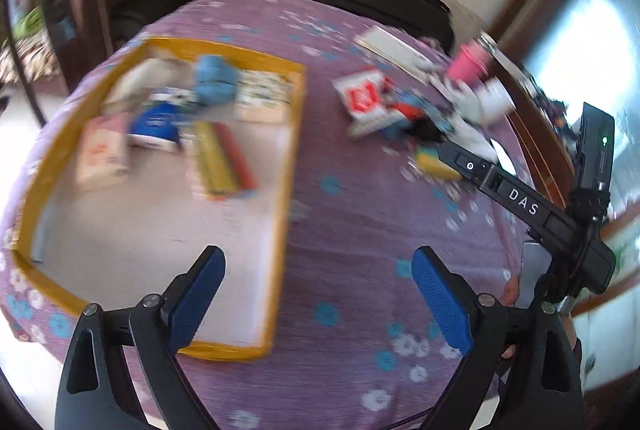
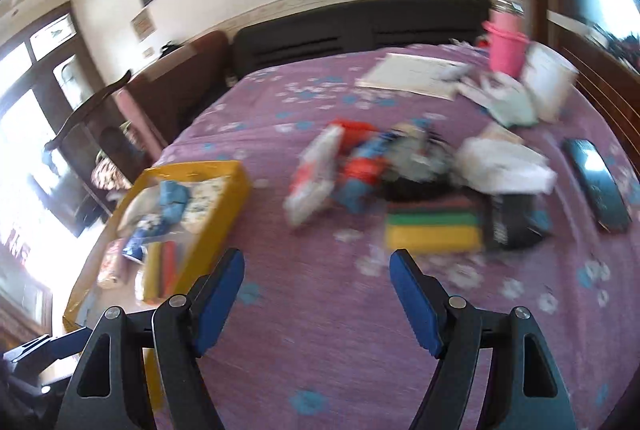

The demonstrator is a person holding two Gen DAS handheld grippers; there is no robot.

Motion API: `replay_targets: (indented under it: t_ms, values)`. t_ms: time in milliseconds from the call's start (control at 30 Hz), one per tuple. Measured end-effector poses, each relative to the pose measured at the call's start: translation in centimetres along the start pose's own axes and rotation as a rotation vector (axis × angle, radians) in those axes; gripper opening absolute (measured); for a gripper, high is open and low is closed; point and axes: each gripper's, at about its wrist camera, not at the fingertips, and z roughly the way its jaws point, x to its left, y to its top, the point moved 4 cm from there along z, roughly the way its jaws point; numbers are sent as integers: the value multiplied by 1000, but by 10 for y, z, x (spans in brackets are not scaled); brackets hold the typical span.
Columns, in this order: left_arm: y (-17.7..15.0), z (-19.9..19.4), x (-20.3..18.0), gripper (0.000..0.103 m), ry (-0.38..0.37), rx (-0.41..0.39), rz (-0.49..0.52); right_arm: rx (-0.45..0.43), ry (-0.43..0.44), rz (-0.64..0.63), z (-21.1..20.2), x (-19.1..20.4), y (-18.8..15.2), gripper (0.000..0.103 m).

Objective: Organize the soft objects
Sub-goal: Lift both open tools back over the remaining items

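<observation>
Overhead, two hand-held grippers hang above a bed spread with a purple floral cover (image 1: 340, 222), both views smeared by motion blur. The left gripper (image 1: 318, 294) has its blue-padded jaws spread wide with nothing between them, only bare bedcover and the near edge of a yellow-rimmed tray (image 1: 286, 158) below. The right gripper (image 2: 318, 294) is likewise released, jaws parted over empty cover (no object lies between its pads).

Inside the tray, which sits on the bed's left side in both views, several soft items are already gathered: a light blue cloth bundle (image 1: 214, 80) toward the far end, a dark blue and white piece (image 1: 154, 126) beside it, a pinkish folded piece (image 1: 102, 154) to the left, and a yellow and red striped piece (image 1: 224, 160) nearer the middle. Much of the tray's near floor is bare.

Well apart from the tray, to its right, a loose pile of mixed items (image 2: 372, 170) lies on the cover, red, white, blue and black, too blurred to tell apart. Just in front of that pile rests a folded cloth with yellow, green and dark stripes (image 2: 434, 226), near the right gripper's pads but not touching them. A pink cup (image 2: 506, 46) stands at the far right by the dark headboard (image 2: 360, 26), and a dark phone (image 2: 596, 186) lies near the bed's right edge.
</observation>
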Motion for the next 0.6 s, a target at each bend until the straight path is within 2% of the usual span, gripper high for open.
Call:
replay_targets:
  t_ms: [100, 300, 467, 600]
  values:
    - [-10, 18, -33, 94, -26, 37, 53, -17, -49, 35, -19, -39, -13, 79]
    - [-26, 64, -75, 94, -52, 110, 110, -42, -156, 136, -62, -113, -45, 79]
    - [-31, 96, -84, 94, 0, 123, 150, -58, -231, 234, -91, -165, -70, 81]
    - [-30, 105, -82, 94, 44, 105, 209, -46, -229, 263, -92, -178, -75, 81]
